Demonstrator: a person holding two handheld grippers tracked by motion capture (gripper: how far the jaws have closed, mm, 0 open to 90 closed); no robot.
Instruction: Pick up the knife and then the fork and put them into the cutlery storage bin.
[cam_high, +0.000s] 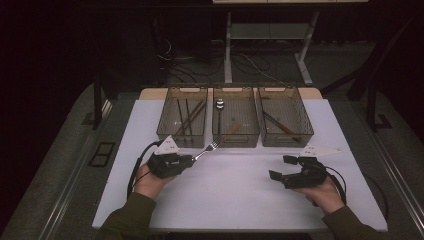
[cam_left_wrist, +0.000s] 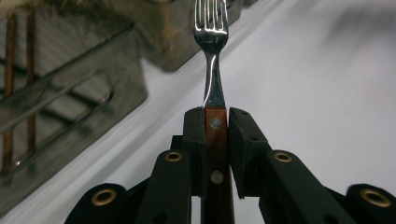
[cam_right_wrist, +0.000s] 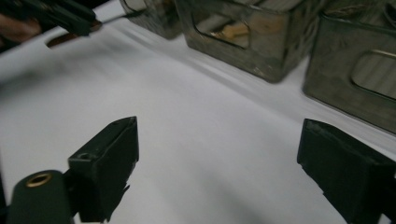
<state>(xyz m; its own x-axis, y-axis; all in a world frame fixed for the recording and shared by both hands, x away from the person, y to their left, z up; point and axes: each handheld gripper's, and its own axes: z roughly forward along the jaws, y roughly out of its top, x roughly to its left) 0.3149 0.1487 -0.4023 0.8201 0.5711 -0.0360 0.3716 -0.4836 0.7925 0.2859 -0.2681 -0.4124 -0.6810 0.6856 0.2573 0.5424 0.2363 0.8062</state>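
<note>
Black left tongs (cam_left_wrist: 216, 123) are clamping a fork (cam_left_wrist: 212, 60) by its wooden handle, tines pointing at the middle bin (cam_high: 235, 118). Right tongs (cam_high: 283, 167) are gaping wide and empty over the white tabletop (cam_high: 230, 195), near the right bin (cam_high: 284, 116).

Silver fork (cam_left_wrist: 211, 42) — reddish-brown handle; white table (cam_high: 235, 195).

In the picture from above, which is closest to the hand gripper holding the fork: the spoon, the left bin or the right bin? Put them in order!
From the left gripper:
1. Left bin, just beyond it.
2. Spoon, in the middle bin.
3. Right bin, across toward the right.
</note>
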